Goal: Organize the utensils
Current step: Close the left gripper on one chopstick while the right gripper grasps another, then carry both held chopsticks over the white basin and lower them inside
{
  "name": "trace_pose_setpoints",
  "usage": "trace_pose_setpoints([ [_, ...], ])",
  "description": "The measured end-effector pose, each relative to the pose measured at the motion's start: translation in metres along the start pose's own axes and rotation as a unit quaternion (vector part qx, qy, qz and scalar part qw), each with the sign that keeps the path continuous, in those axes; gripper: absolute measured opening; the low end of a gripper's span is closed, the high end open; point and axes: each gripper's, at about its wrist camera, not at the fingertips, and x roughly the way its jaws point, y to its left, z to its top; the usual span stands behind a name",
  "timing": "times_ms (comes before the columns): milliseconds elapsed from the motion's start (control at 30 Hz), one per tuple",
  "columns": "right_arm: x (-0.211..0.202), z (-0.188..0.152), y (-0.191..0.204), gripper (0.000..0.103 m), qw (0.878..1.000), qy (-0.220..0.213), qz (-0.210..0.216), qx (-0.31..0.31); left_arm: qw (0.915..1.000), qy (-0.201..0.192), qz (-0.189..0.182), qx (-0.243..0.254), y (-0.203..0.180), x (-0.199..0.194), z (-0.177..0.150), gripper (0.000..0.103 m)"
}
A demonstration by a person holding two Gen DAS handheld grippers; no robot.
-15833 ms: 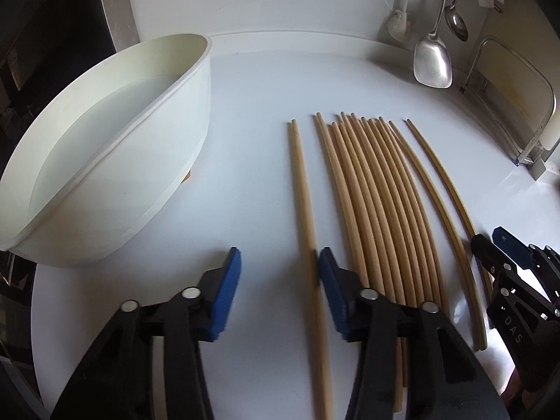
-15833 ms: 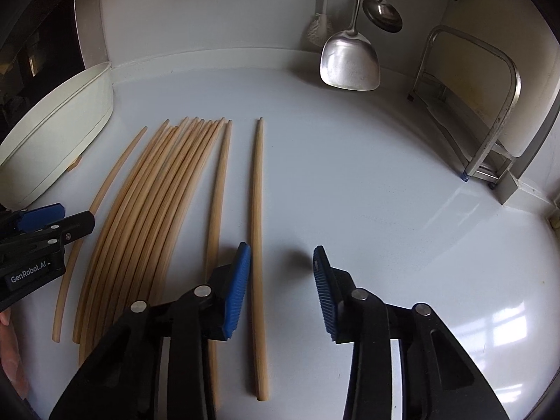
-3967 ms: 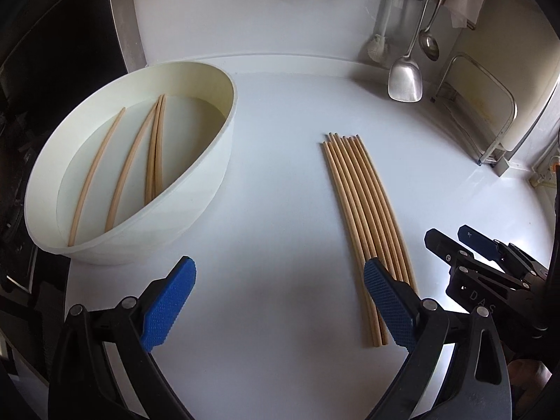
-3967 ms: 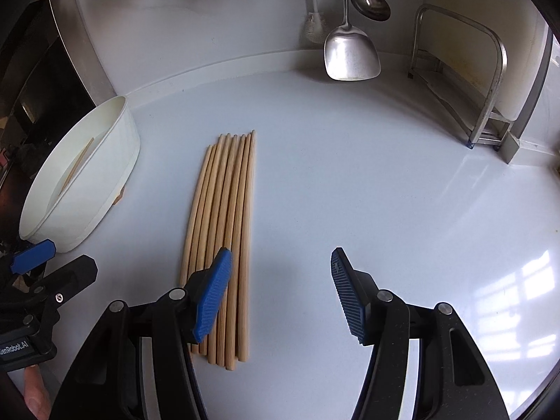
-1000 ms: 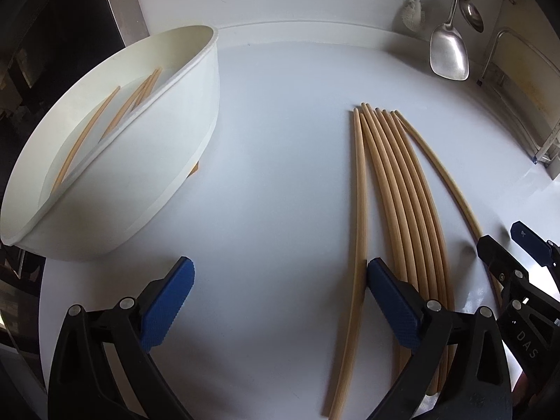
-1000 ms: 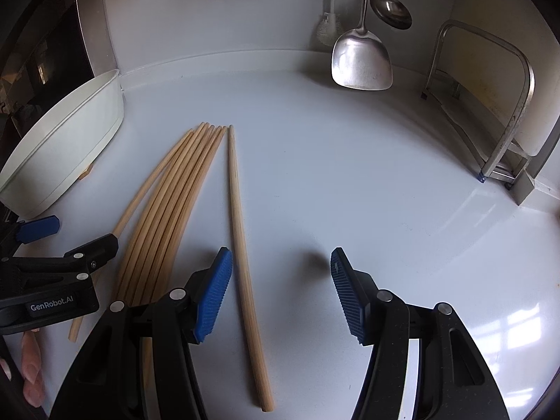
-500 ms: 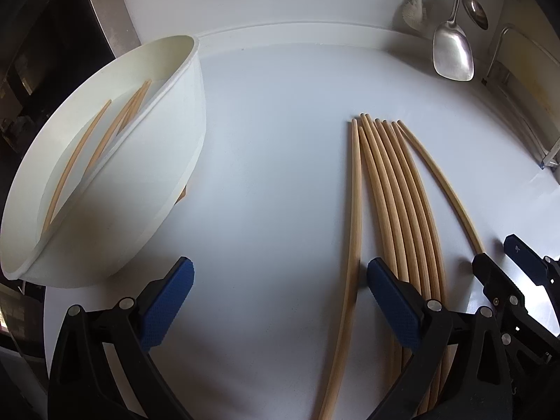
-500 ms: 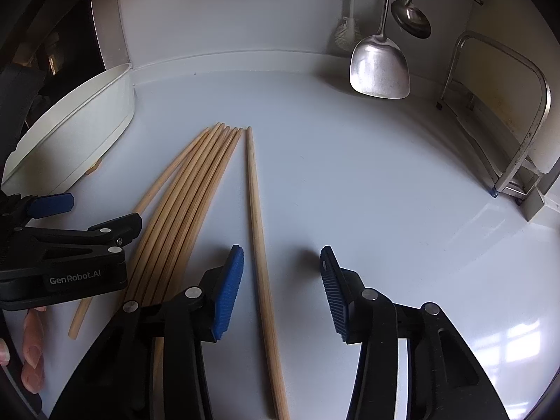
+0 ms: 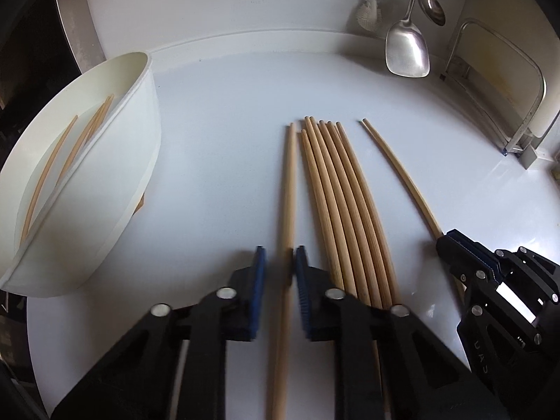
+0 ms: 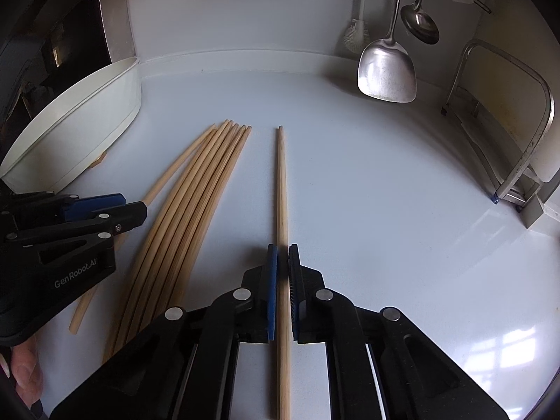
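Several wooden chopsticks point(image 9: 344, 210) lie in a bundle on the white counter. My left gripper point(image 9: 279, 262) is shut on a single chopstick point(image 9: 288, 182) left of the bundle; the stick still lies along the counter. My right gripper point(image 10: 282, 262) is shut on another single chopstick point(image 10: 282, 182) right of the bundle point(image 10: 196, 203). That stick point(image 9: 399, 171) and the right gripper point(image 9: 451, 241) also show in the left wrist view. A white oval bowl point(image 9: 147, 133) at the left holds three chopsticks point(image 9: 84, 140). The left gripper point(image 10: 122, 210) shows at the left of the right wrist view.
A metal spatula point(image 10: 386, 70), a ladle point(image 10: 420, 24) and a brush point(image 10: 357, 35) hang on the back wall. A metal rack point(image 10: 518, 147) stands at the right. The bowl point(image 10: 105, 112) sits by a dark opening at the counter's left edge.
Both grippers have closed from wide open, each onto one chopstick. The outer sticks now lie a little apart from the bundle.
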Motion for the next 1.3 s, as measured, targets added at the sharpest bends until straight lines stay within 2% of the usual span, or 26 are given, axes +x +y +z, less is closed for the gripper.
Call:
trace_pose_setpoints([
  [133,-0.002,0.001,-0.004,0.006,1.000,0.009,0.006,0.026,0.9998,0.010,-0.019,-0.003,0.006,-0.003,-0.001,0.008],
  [233,-0.011,0.004,-0.002,0.006,0.999,0.008,0.002,0.036,0.9996,0.003,-0.029,0.000,0.009,-0.016,0.001,0.008],
  [433,-0.039,0.024,0.009,0.006,0.999,-0.005,-0.002,0.051,0.9978,-0.020,-0.063,0.003,0.027,-0.058,0.017,0.008],
  [567,-0.060,0.047,0.029,0.006,0.998,-0.022,0.001,0.058,0.9970,-0.041,-0.066,-0.001,0.058,-0.090,0.032,0.008],
  [767,-0.075,0.090,0.081,0.006,0.997,-0.045,0.023,0.055,0.9982,-0.050,-0.026,-0.023,0.133,-0.104,0.056,0.007],
  [967,-0.056,0.127,0.151,0.006,0.996,-0.044,0.061,0.045,0.9976,-0.036,0.016,-0.057,0.214,-0.090,0.064,0.008],
  [1100,-0.034,0.149,0.199,0.006,0.996,-0.030,0.079,0.028,0.9975,-0.025,0.022,-0.063,0.254,-0.077,0.068,0.008],
  [1300,0.009,0.168,0.247,0.006,0.996,0.015,0.089,0.021,0.9983,-0.006,0.014,-0.056,0.279,-0.051,0.077,0.008],
])
